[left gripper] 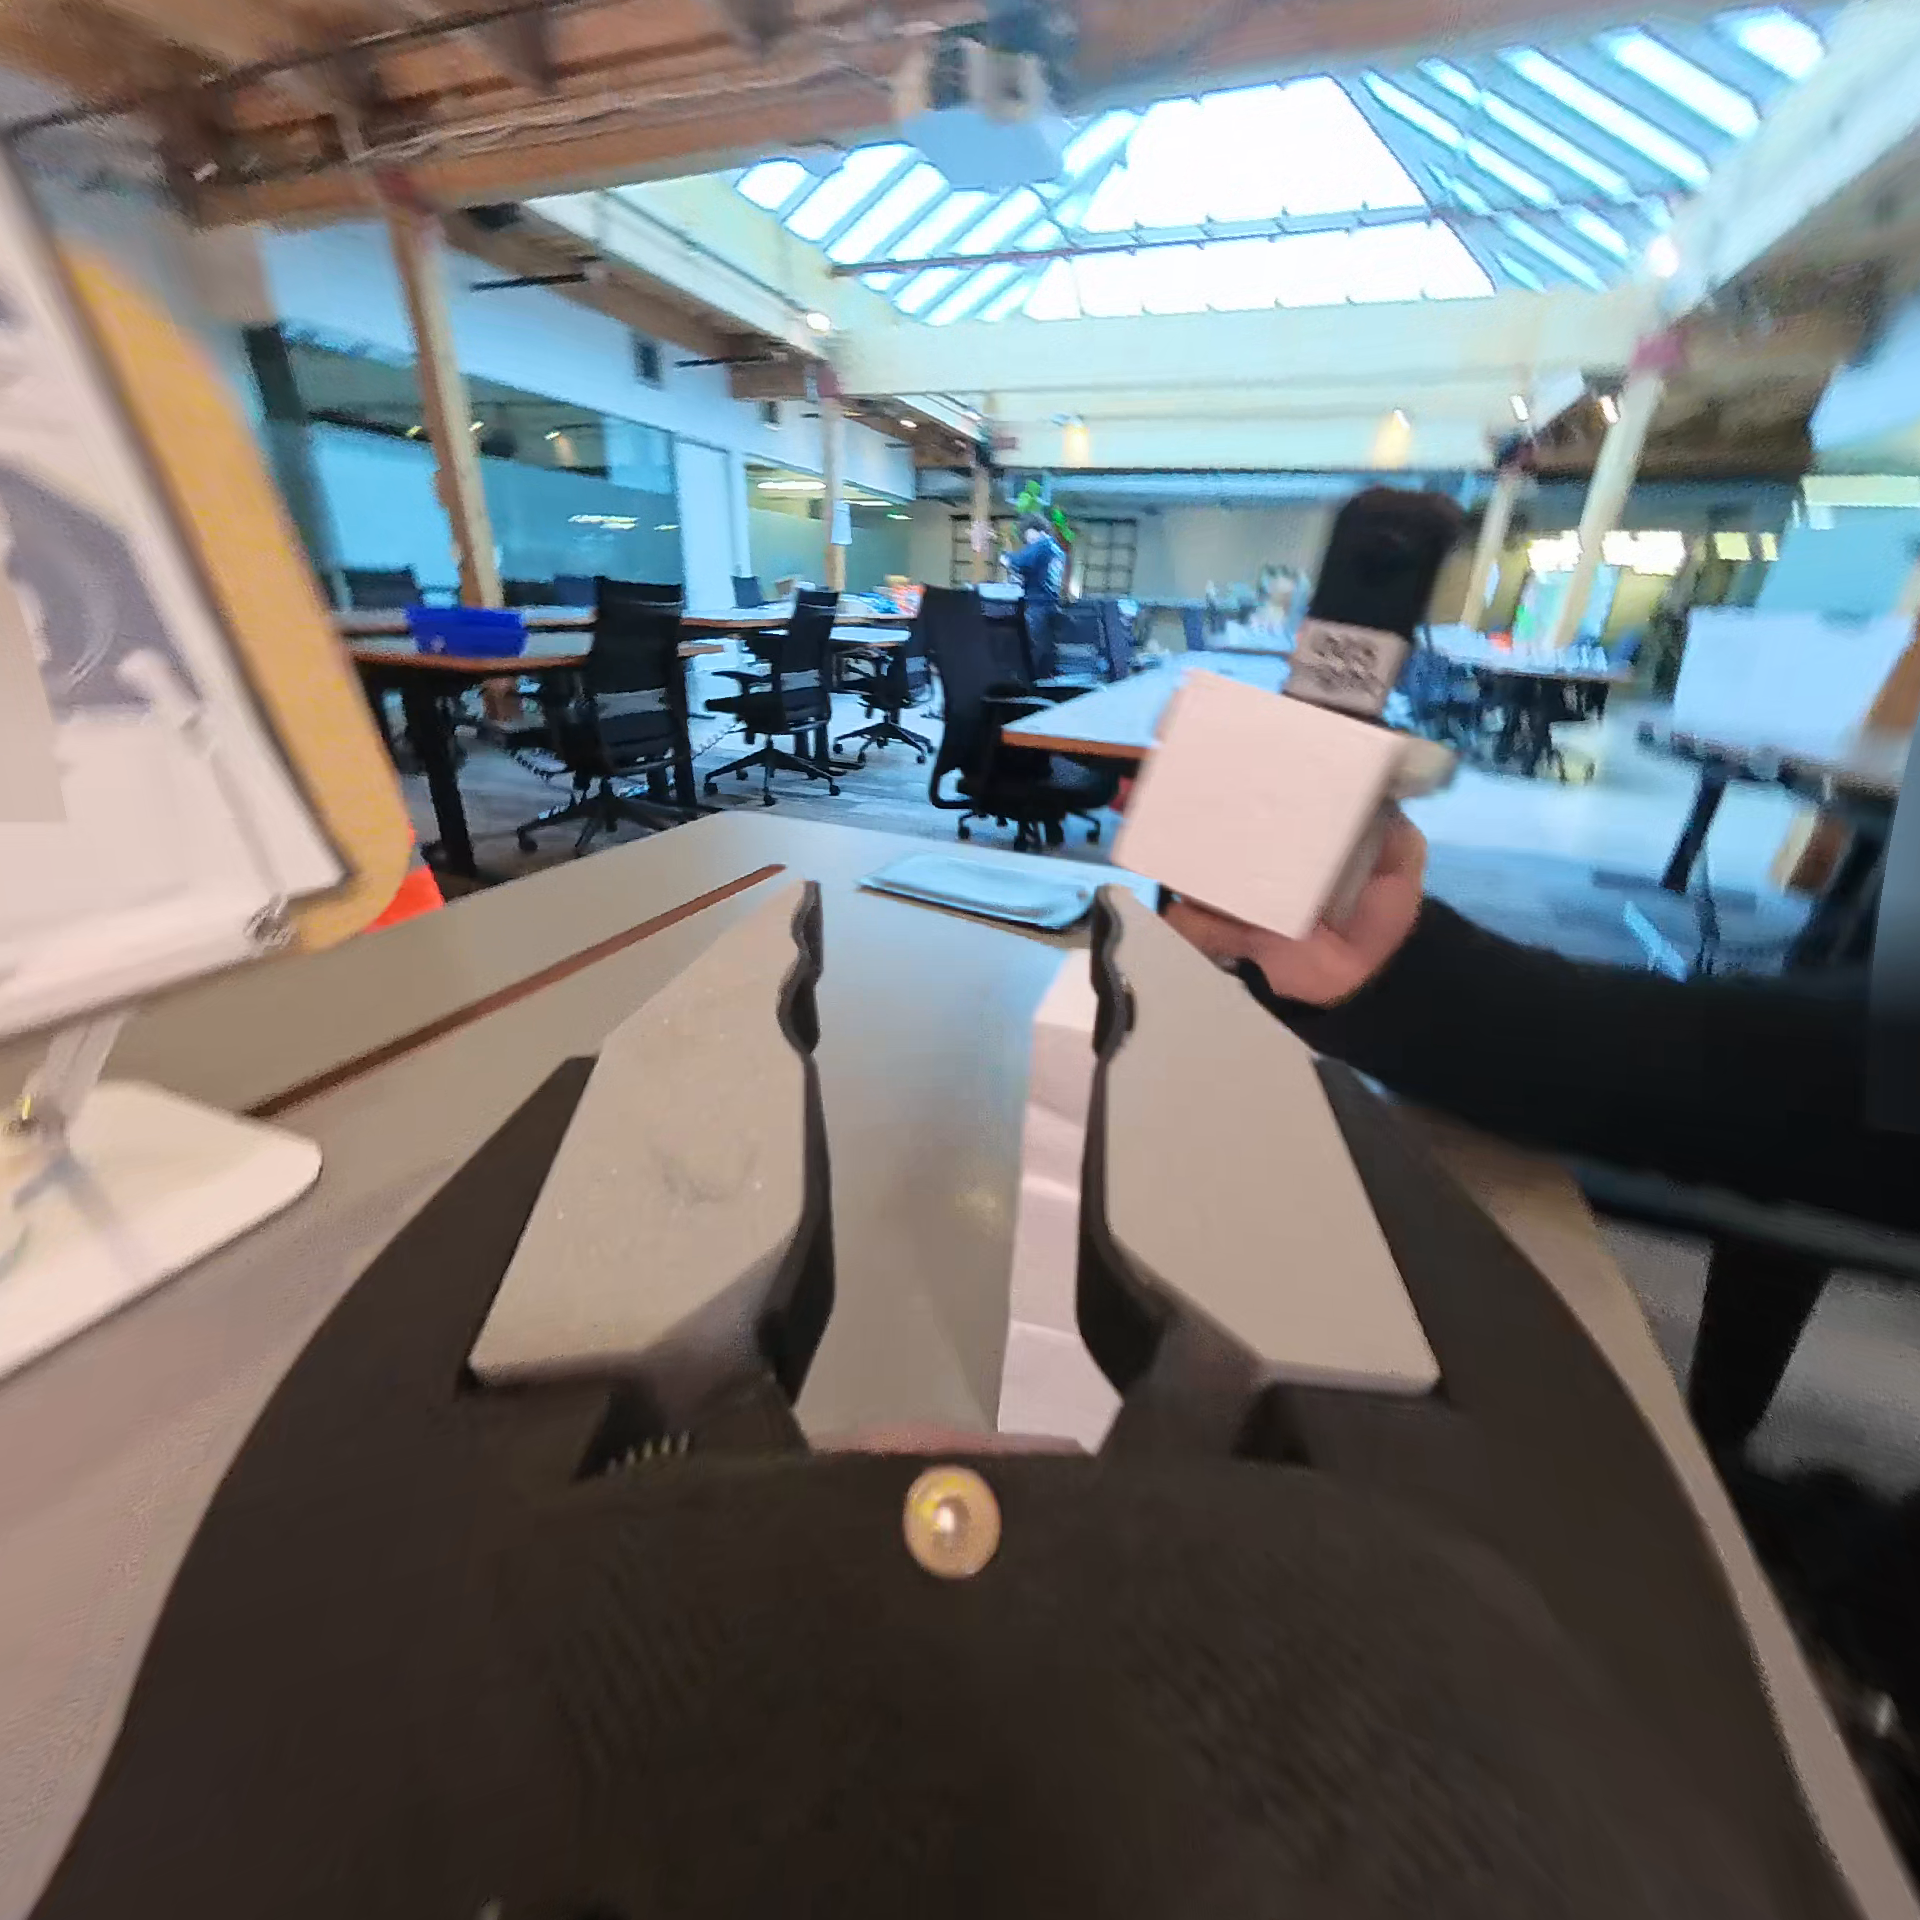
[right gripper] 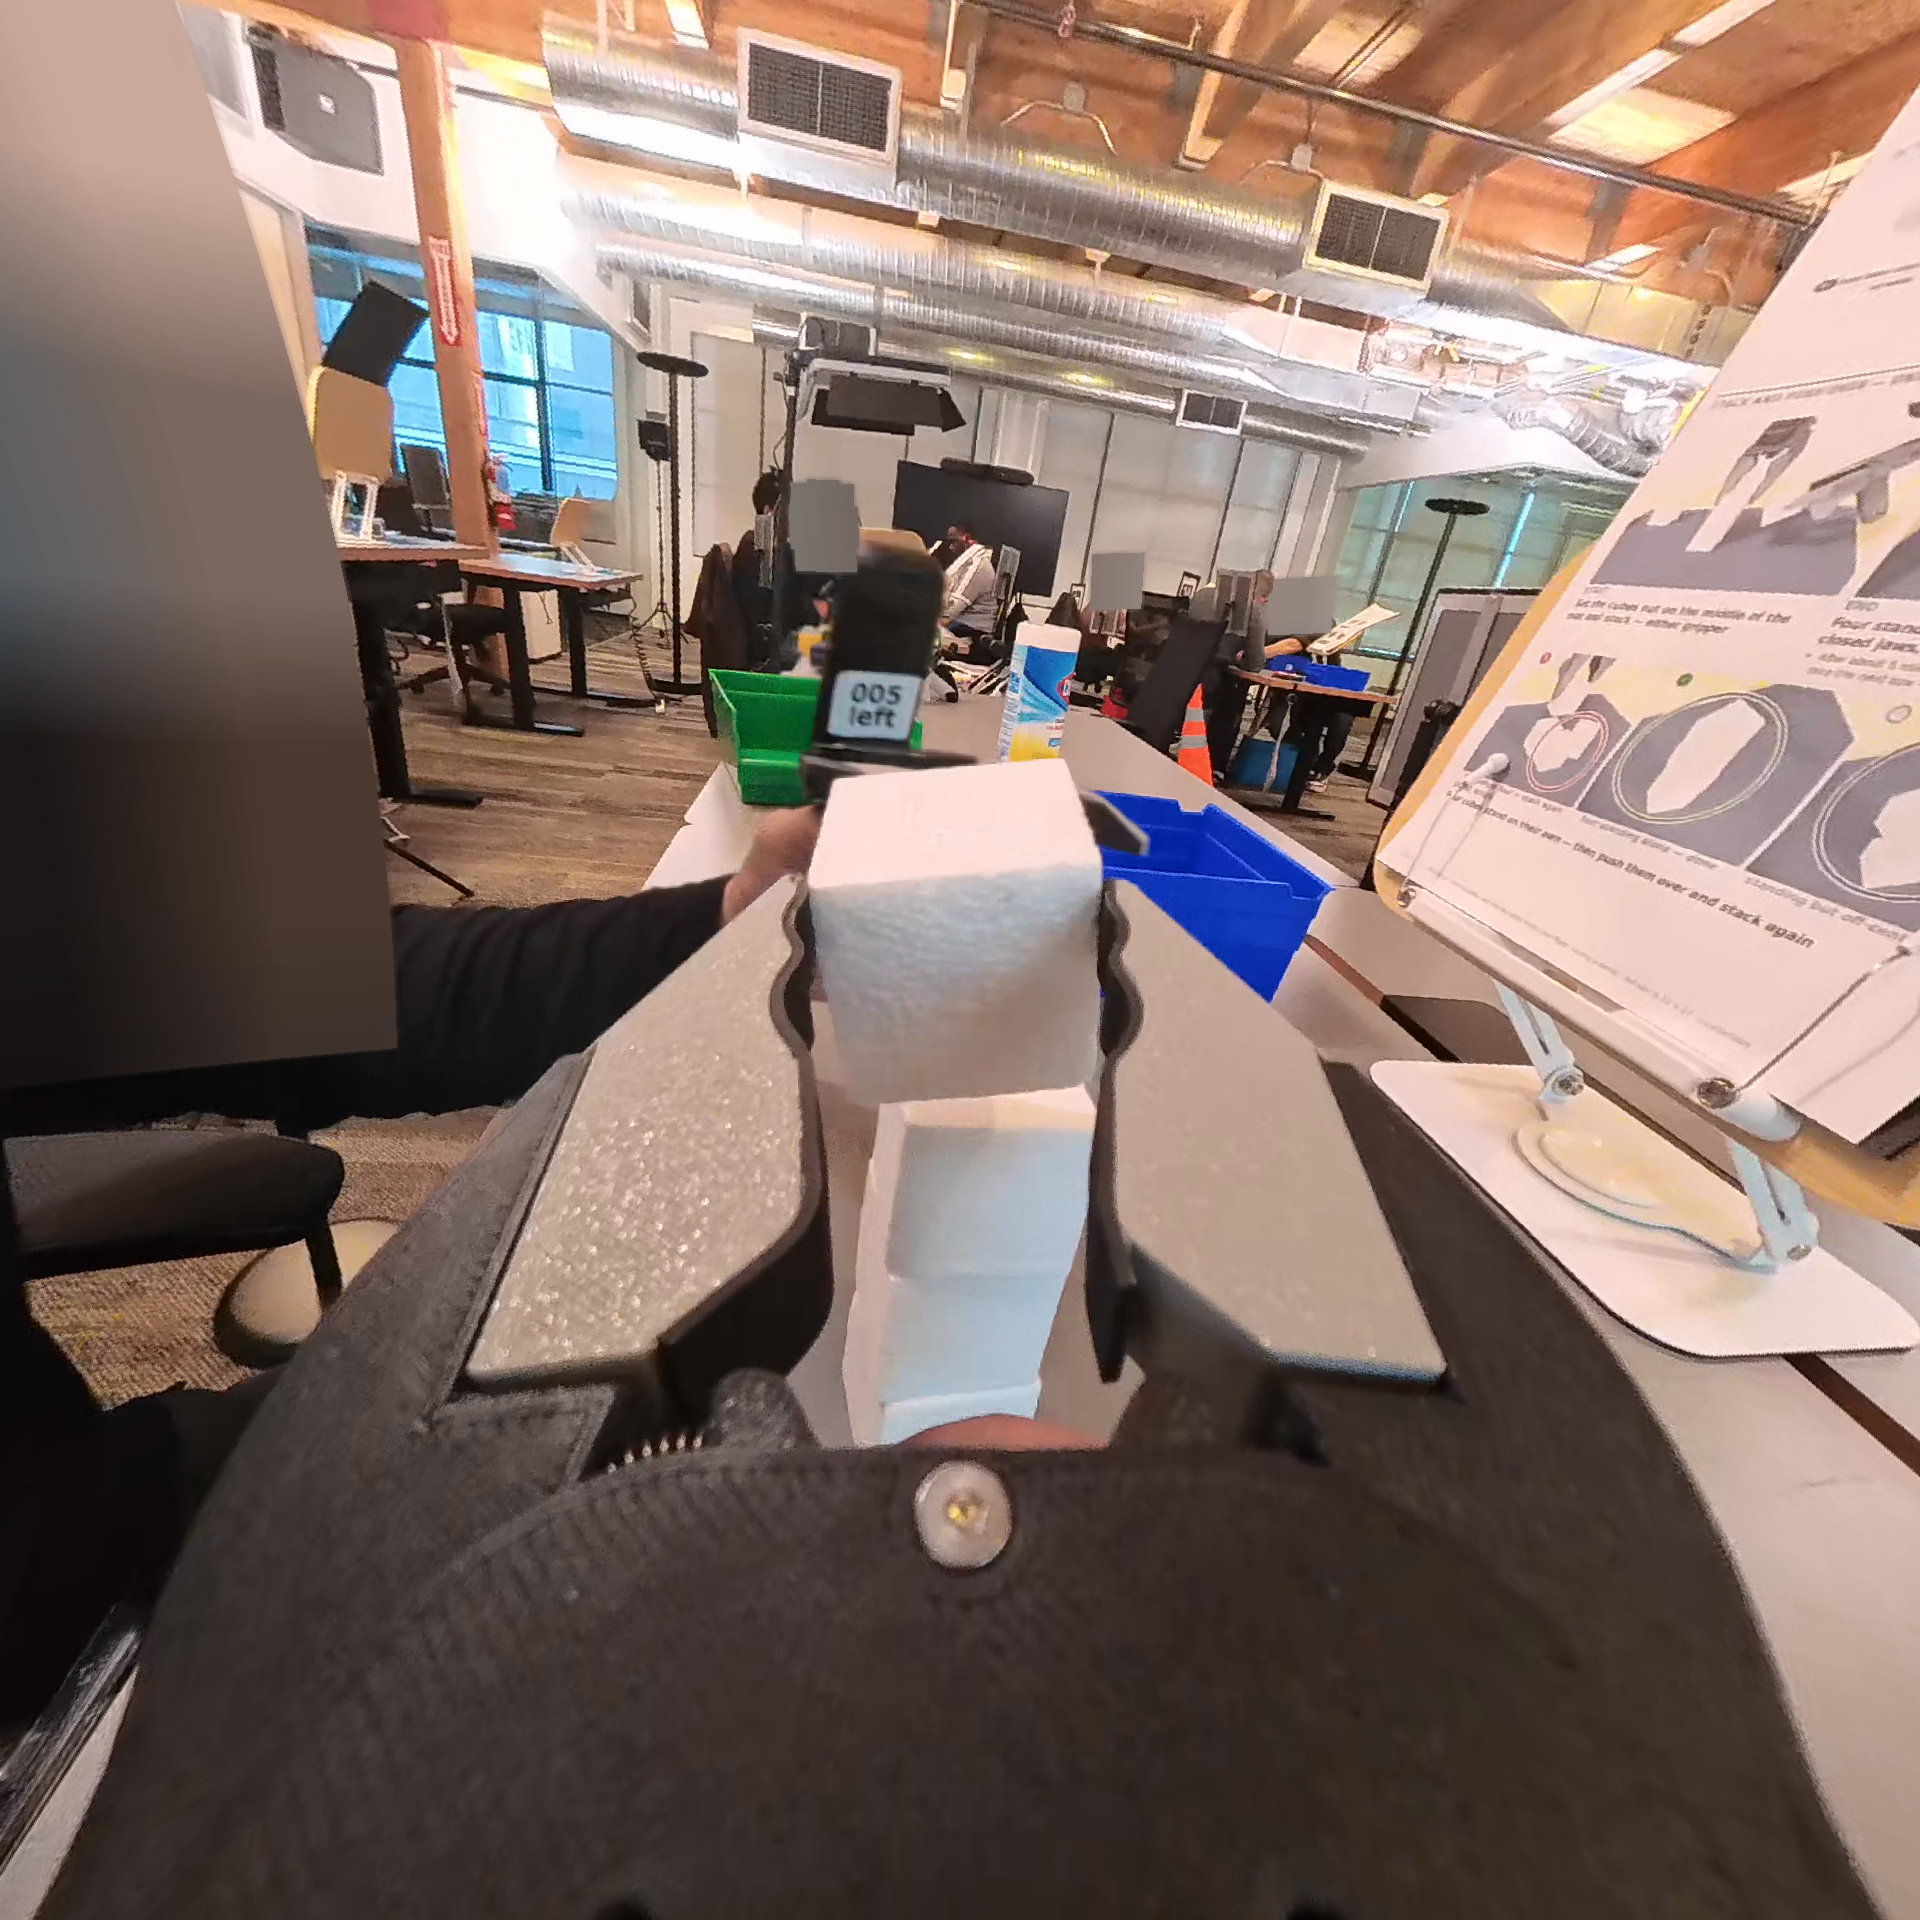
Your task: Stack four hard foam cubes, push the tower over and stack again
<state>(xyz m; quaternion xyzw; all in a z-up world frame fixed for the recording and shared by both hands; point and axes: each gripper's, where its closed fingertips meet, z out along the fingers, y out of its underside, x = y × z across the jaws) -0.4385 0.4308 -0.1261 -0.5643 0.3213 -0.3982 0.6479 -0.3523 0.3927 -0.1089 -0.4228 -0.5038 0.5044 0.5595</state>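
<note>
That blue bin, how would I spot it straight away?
Start at the slanted instruction board on its white stand on the right. Just left of its lower edge, behind the foam cube in the right claw, sits the blue bin. The neighbouring bin is green.

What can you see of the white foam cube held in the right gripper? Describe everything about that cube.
The white foam cube is a plain block with a grainy, beaded surface and fairly sharp edges. It sits level between the right gripper, whose two grey fingers press its left and right faces. It hangs just above a stack of similar white cubes; whether it touches the top one is unclear. The left wrist view shows it raised above the table.
</note>
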